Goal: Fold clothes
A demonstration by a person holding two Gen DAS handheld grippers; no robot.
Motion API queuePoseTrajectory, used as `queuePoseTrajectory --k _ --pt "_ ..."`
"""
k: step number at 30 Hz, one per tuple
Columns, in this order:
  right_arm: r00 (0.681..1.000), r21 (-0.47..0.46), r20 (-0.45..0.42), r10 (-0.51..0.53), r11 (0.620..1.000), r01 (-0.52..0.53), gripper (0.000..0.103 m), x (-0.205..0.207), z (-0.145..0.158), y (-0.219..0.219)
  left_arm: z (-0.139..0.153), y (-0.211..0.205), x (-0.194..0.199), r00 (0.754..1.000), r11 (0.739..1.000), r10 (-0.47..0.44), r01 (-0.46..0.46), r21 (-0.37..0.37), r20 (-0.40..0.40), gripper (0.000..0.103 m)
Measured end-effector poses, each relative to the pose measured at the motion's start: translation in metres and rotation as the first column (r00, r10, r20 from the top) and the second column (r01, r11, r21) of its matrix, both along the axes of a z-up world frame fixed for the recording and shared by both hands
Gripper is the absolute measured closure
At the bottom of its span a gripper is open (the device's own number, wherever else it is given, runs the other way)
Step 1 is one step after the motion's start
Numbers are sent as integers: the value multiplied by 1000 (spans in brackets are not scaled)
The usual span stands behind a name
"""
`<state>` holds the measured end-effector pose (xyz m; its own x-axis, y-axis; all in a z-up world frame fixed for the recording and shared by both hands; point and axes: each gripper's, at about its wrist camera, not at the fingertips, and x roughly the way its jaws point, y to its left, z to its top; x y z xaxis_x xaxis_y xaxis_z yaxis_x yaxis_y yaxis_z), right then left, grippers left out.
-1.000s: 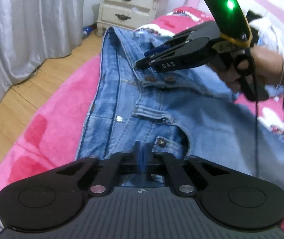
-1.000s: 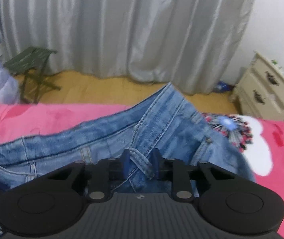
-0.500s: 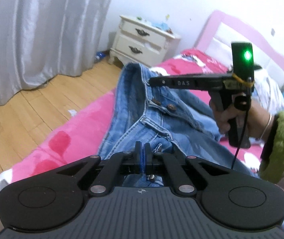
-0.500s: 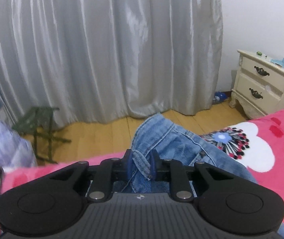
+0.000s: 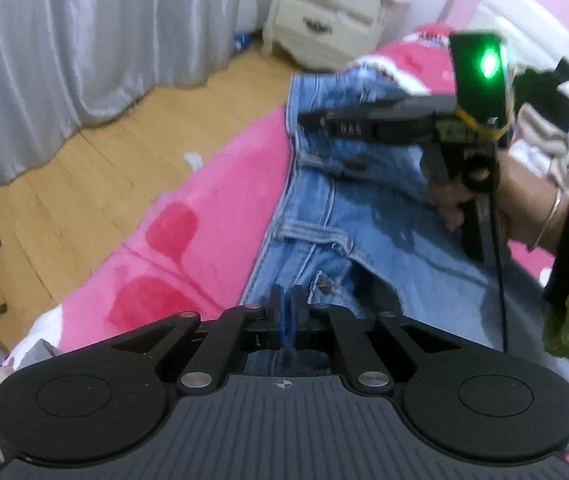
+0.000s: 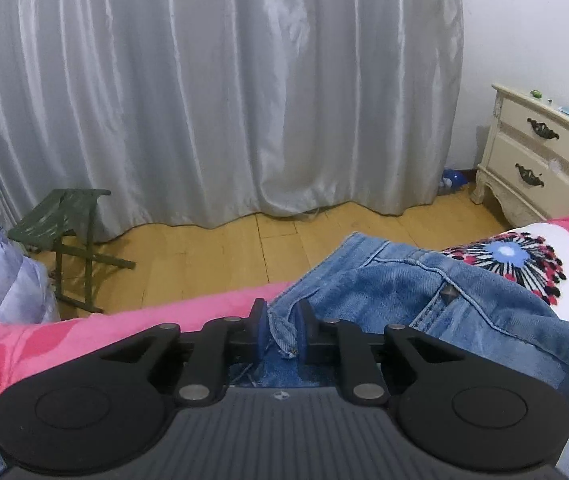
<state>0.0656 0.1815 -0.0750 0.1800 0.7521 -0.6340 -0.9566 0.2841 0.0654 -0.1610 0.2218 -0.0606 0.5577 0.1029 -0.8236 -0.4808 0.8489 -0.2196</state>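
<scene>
Blue jeans (image 5: pixel 364 232) lie waist-up on a pink blanket (image 5: pixel 204 208). My left gripper (image 5: pixel 287 312) sits low over the waistband near a rivet. Its jaws are opening, a narrow gap shows between the pads, and the denim lies just under them. In the left wrist view, a hand (image 5: pixel 524 200) holds my right gripper (image 5: pixel 308 120) at the far end of the waistband. In the right wrist view, the right gripper (image 6: pixel 282 330) is closing on a fold of the jeans (image 6: pixel 404 292) pinched between its pads.
The bed's edge runs along a wooden floor (image 5: pixel 84 184) with a grey curtain (image 6: pixel 204 100) behind. A cream nightstand (image 6: pixel 540 160) stands near the bed's head and a green folding stool (image 6: pixel 64 220) by the curtain. Other clothes (image 5: pixel 556 120) are piled at the far right.
The left pads, shut on the waistband before, have parted slightly. The right gripper has come down with its fold of denim, and more of the jeans now rests on the blanket.
</scene>
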Motion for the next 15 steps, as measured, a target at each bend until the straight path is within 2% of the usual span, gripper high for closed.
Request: queuePoseTrajectory --k 1,4,5,8,10,12,13,15 --pt "1000 2 -10 -8 1000 8 82 2 3 -2 0 4 0 1000 1000 15 -15 -23 -1 85" --pt "999 6 -42 -31 999 31 62 9 14 -7 3 21 -12 997 988 76 -74 -132 15 72" --pt "998 8 -53 -39 999 40 58 12 17 -9 3 27 -16 995 982 99 -96 -160 11 72" --pt "977 122 -178 -117 983 140 47 33 49 -48 2 40 -26 990 965 140 -141 -220 -21 73" --pt "952 199 -262 -156 957 211 47 47 74 -85 2 49 -34 990 941 140 -139 -310 -18 69" --pt "951 232 -277 -140 951 207 47 43 100 -131 2 56 -41 990 910 139 -137 -391 -24 61" --pt "950 247 -283 -131 947 204 47 42 114 -154 1 56 -43 990 903 133 -136 -408 -35 56" --pt "968 220 -236 -90 965 143 43 18 133 -200 2 53 -45 992 903 112 -123 -412 -51 56"
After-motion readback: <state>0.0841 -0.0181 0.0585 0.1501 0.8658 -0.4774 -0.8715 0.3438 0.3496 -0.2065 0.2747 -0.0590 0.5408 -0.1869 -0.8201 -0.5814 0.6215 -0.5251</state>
